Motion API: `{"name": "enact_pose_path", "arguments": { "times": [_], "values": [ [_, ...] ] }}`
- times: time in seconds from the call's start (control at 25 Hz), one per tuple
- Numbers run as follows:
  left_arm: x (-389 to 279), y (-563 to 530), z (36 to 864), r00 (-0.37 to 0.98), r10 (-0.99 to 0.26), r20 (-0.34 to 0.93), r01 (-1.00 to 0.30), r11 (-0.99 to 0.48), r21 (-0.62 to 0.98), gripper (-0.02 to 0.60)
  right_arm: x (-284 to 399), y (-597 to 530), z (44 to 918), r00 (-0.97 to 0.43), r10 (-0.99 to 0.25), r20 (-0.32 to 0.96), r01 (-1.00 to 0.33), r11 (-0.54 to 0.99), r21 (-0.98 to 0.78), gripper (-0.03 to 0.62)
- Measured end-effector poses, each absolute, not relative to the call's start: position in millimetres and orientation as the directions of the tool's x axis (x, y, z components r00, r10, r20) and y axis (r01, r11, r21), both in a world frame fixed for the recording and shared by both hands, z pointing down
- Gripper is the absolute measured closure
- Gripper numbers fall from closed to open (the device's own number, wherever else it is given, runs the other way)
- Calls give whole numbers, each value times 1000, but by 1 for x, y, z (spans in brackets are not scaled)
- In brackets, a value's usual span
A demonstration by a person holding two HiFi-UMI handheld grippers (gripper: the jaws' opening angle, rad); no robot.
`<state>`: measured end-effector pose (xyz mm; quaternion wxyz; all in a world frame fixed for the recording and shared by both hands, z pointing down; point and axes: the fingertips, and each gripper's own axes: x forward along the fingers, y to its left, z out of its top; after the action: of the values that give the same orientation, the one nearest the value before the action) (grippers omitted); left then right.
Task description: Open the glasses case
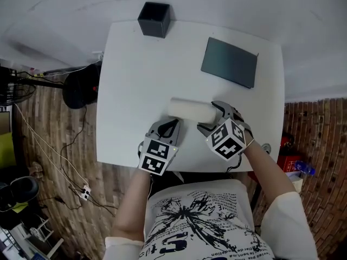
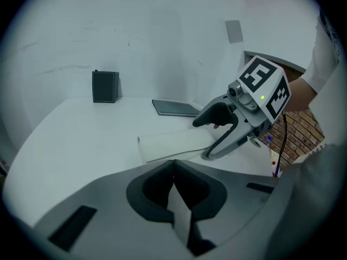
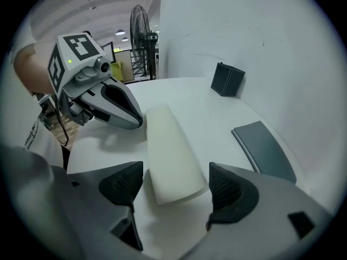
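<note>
A white glasses case [image 1: 191, 111] lies closed on the white table [image 1: 135, 80], near its front edge. My right gripper [image 1: 209, 116] stands open over the case's right end. In the right gripper view its dark pads [image 3: 127, 182] flank the end of the case [image 3: 171, 150], with a gap on each side. My left gripper [image 1: 174, 123] is shut with nothing in it. Its tip [image 3: 138, 121] sits close against the front side of the case near the left end; I cannot tell whether it touches. From the left gripper [image 2: 173, 164], the case [image 2: 173, 145] lies just ahead.
A black open box [image 1: 154, 19] stands at the table's far edge. A flat dark grey pad [image 1: 229, 62] lies at the back right. A fan [image 1: 16, 88] and cables are on the floor to the left. The table's front edge runs under my hands.
</note>
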<state>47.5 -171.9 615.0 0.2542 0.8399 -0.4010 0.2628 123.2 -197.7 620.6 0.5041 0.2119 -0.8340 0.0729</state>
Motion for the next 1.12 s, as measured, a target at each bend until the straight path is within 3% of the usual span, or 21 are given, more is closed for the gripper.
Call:
{"name": "enact_pose_path", "arguments": {
  "times": [0.32, 0.84, 1.12],
  "values": [
    [45, -179, 620, 518, -538, 665, -822, -528, 214, 568, 121, -198, 621, -381, -293, 877, -387, 912, 136, 269],
    [46, -178, 619, 526, -525, 669, -821, -520, 236, 568, 121, -200, 608, -399, -277, 874, -399, 911, 107, 297],
    [47, -179, 620, 511, -539, 669, -831, -510, 224, 568, 119, -210, 590, -421, -312, 852, -417, 901, 124, 409]
  ]
}}
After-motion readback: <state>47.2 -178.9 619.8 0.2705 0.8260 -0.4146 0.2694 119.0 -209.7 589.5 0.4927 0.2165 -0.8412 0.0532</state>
